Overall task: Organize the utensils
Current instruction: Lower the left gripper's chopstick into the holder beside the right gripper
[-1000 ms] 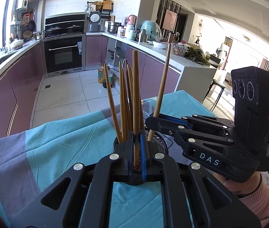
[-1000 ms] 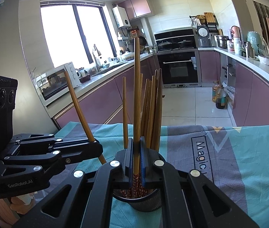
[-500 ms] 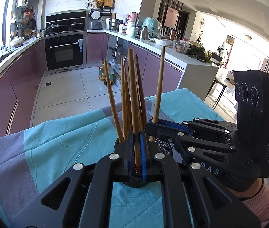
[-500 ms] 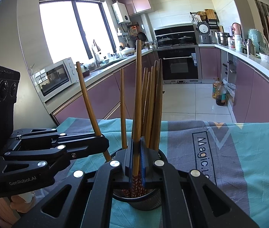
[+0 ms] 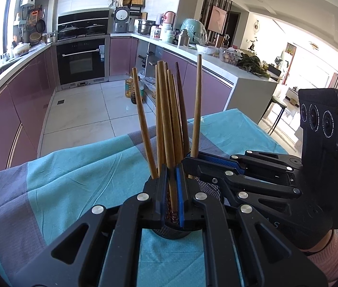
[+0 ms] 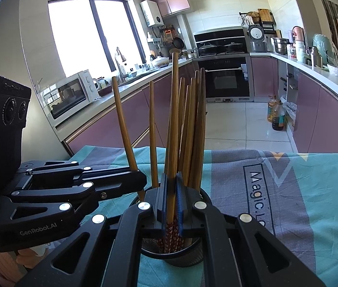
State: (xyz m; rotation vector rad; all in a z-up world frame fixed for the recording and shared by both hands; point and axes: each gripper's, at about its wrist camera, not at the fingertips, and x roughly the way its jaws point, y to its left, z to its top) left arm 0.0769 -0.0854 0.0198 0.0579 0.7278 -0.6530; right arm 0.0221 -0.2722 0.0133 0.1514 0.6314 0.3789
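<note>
A home kitchen, lived in. The built-in oven [image 5: 81, 63] anchors it: mauve cabinets [image 5: 13, 110] run out from both its sides under pale worktops, a rice cooker [image 5: 121, 20] and steel pot [image 5: 146, 26] stand just to its right, and pans [image 5: 40, 25] hang on the wall to its left. Further left sit a sink tap [image 6: 119, 53], microwave [image 6: 69, 95] and big window [image 6: 83, 33]. Oil bottles [image 5: 133, 91] (on the tiled floor) stand right of the oven.

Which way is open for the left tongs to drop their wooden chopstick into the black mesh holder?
Probably straight down: the left tongs, shut on one wooden chopstick, sit right over the black mesh holder. The right tongs crowd the same rim.
</note>
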